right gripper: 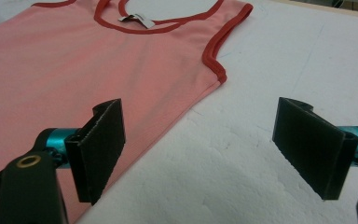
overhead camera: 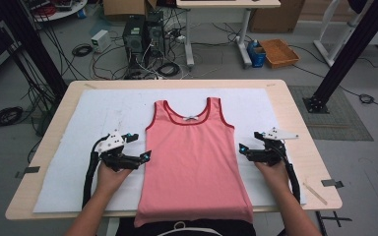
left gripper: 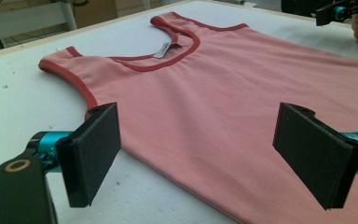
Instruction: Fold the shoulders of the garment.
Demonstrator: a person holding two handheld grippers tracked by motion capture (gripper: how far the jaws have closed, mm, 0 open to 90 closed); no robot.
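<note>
- A pink tank top with dark red trim lies flat and face up in the middle of the surface, on a white sheet that covers most of the top.
- Its neck and straps point away from the person, and a small label sits inside the neckline; its hem hangs over the near edge.
- The left gripper is held just beside the top's left side edge, at about mid-body. Its jaws stand wide apart and hold nothing; in the left gripper view they frame the cloth edge.
- The right gripper is held just beside the right side edge, jaws likewise spread wide and empty.
- Beyond the surface, on the floor: two computer towers, tangled cables, and an orange basket.
</note>
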